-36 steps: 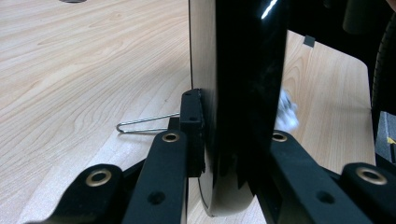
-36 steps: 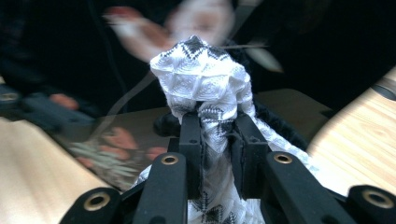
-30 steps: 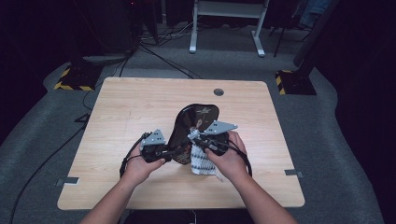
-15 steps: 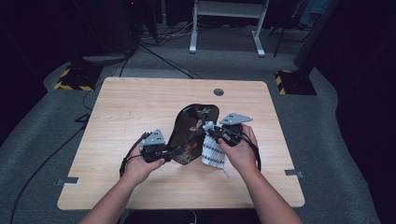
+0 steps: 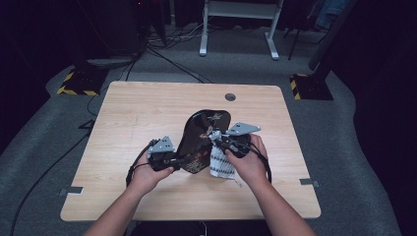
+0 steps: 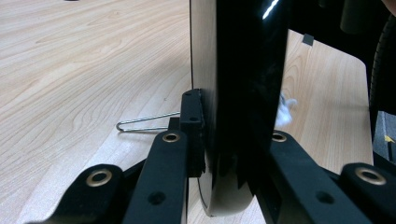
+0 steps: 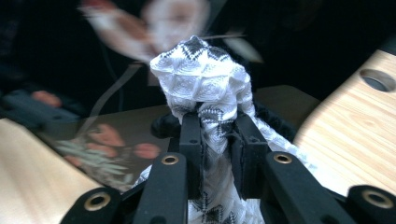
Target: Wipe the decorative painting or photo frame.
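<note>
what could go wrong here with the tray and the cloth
The left hand-held gripper pinches only the near edge of the glossy black tray, propping it tilted off the table; wiping pressure might twist it loose. The right hand-held gripper clamps a bunched patterned cloth, which might slip out mid-wipe.

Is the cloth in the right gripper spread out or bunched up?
Bunched: the cloth bulges in a wad above the right gripper, whose pads pinch it.

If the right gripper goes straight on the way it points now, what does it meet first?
Probably the black tray. The right gripper holds a bunched cloth, which would press the tray's patterned face just ahead; how near it is I cannot tell.
</note>
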The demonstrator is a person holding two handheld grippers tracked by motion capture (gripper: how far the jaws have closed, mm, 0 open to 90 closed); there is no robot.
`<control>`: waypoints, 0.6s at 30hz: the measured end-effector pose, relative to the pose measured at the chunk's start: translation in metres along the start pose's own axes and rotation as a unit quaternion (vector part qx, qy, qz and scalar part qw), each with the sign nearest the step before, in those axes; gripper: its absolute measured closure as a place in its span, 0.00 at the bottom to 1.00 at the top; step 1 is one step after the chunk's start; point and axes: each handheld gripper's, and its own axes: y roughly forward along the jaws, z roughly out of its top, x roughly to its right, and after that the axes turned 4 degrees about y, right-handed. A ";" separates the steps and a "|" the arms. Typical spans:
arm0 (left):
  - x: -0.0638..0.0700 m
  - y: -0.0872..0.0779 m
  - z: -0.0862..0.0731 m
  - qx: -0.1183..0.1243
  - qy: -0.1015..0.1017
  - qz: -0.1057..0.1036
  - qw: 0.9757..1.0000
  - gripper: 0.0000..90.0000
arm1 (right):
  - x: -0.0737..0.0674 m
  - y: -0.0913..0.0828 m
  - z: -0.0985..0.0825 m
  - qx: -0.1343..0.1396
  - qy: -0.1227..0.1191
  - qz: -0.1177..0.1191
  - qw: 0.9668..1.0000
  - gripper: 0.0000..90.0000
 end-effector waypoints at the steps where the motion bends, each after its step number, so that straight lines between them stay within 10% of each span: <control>1: 0.000 0.000 0.000 0.000 0.001 0.000 1.000 0.88 | -0.004 0.001 0.000 -0.001 -0.007 0.005 1.000 0.85; 9: 0.000 -0.001 0.000 -0.001 0.001 -0.001 1.000 0.88 | -0.031 0.007 0.001 -0.018 -0.046 0.036 0.998 0.85; 18: 0.000 -0.001 0.000 0.000 -0.001 -0.003 1.000 0.88 | -0.004 0.002 0.000 -0.014 -0.011 0.016 1.000 0.86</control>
